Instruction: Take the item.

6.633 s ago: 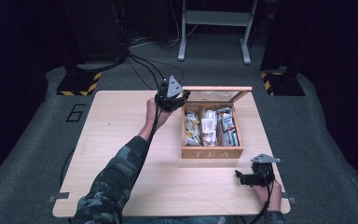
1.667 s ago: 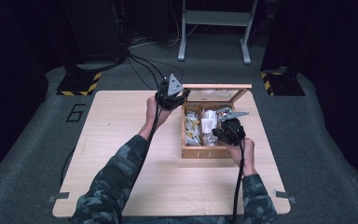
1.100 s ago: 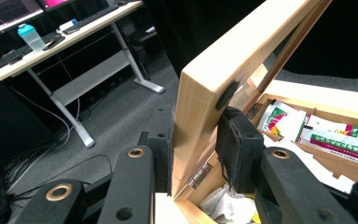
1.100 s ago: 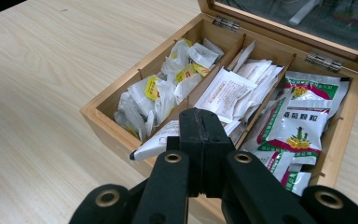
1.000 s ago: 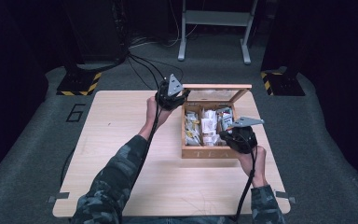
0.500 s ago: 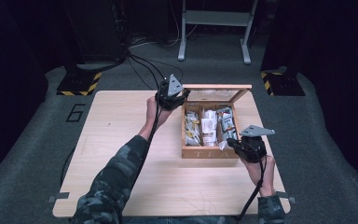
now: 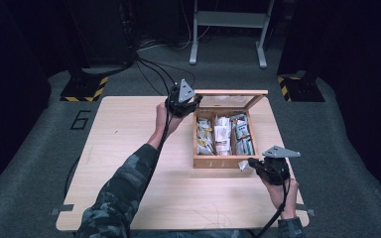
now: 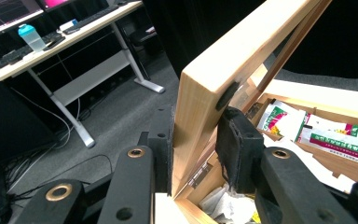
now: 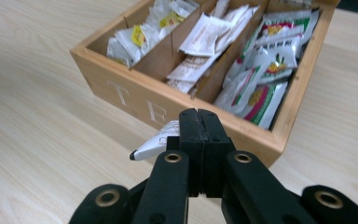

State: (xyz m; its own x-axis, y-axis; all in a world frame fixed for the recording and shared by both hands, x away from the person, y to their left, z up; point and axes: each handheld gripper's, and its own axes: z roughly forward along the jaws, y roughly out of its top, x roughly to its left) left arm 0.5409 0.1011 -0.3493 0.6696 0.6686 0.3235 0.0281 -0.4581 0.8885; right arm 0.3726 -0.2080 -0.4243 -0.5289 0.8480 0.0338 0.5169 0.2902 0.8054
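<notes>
A wooden tea box [image 7: 222, 160] [image 9: 126, 93] with three compartments full of sachets stands on the table, its framed lid [image 7: 230, 92] [image 8: 223, 60] raised. My left gripper [image 7: 192, 103] [image 8: 196, 140] is shut on the lid's corner and holds it up. My right gripper [image 7: 252, 166] [image 9: 199, 120] hovers just in front of the box's front right corner, shut on a white tea sachet [image 7: 243, 164] [image 9: 156, 142] that sticks out to the left of its jaws.
The light wooden table [image 7: 129, 144] has bare room left of and in front of the box. A desk [image 8: 51, 39] with a keyboard and a bottle [image 8: 29, 37] stands beyond the far edge. Cables [image 7: 154, 69] run over the grey floor.
My right gripper has drawn back from over the box's right compartment toward the near right, carrying the sachet out. The left gripper has stayed on the lid.
</notes>
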